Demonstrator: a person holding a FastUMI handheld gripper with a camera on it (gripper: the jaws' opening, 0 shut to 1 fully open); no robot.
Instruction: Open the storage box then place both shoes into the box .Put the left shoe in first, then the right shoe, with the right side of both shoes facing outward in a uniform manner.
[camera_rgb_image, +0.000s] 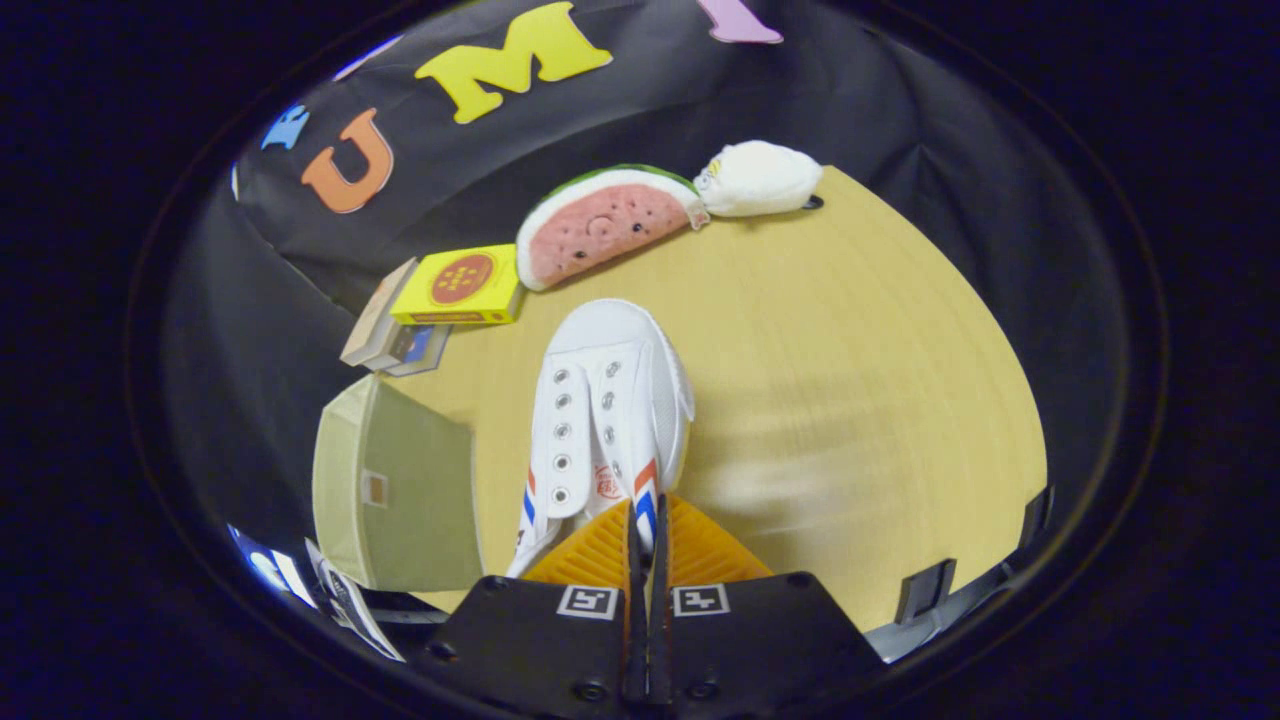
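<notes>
Both orange fingers (600, 550) of the gripper (647, 535) stand nearly together, pinching the rear upper edge of the white shoe (610, 400) between them. That shoe stretches straight away from the fingers, heel at the pads and rounded toe pointing toward the plush toys beyond, its long axis in line with the fingers. Whether its sole rests on the wooden table (850, 400) or hangs just above it cannot be told.

It is a white canvas sneaker with empty metal eyelets in two rows, no laces, a white tongue with a small red mark, and red and blue stripes on both sides near the heel.

Just left of the shoe sits the pale green fabric storage box (395, 490). Past its toe lie a yellow carton (462, 285) resting on a smaller box (385, 335), a watermelon-slice plush (605, 225) and a white plush (760, 180), all apart from the shoe.
</notes>
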